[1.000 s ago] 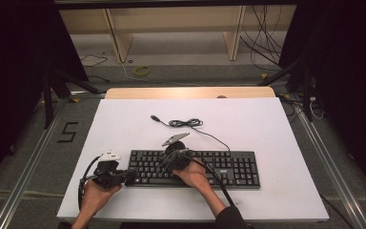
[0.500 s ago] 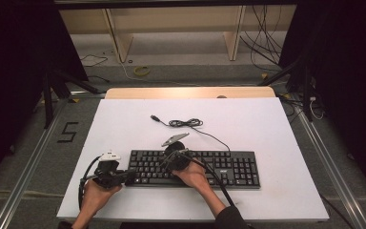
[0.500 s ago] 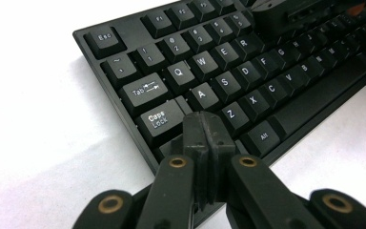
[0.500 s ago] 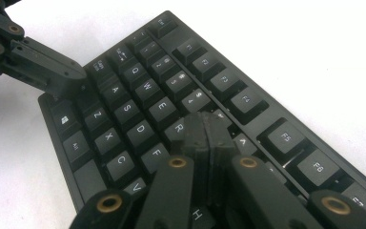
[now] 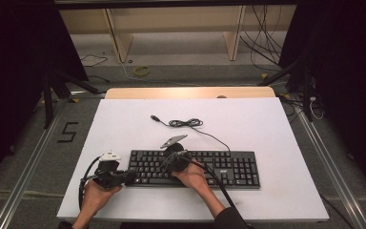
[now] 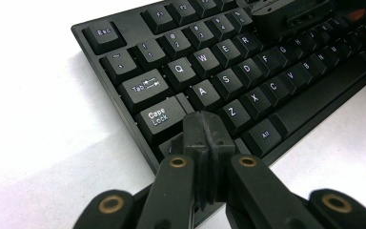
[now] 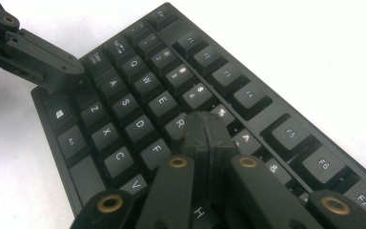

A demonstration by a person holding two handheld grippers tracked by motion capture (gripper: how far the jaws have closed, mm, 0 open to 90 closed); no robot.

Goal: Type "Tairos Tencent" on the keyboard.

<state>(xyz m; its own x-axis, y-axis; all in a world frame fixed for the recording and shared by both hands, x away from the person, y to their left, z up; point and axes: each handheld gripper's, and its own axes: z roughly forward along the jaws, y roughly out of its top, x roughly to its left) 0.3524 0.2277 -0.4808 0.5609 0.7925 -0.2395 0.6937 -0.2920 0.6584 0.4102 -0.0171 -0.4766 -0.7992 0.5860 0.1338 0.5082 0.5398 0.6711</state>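
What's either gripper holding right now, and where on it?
Nothing. Left gripper and right gripper both have jaws shut with nothing between, tips down over the keyboard keys.

A white table (image 5: 267,129) stands on grey floor (image 5: 38,157). Wooden shelving (image 5: 171,21) rises beyond. Black curtains (image 5: 343,57) flank both sides.

Lab recording bay: white table (image 5: 276,138) between dark curtains, floor rails, loose cables (image 5: 262,43).

Keyboard (image 5: 195,168) on the table's (image 5: 276,129) near half, cable (image 5: 183,123) behind it (coiled, plug leftward)
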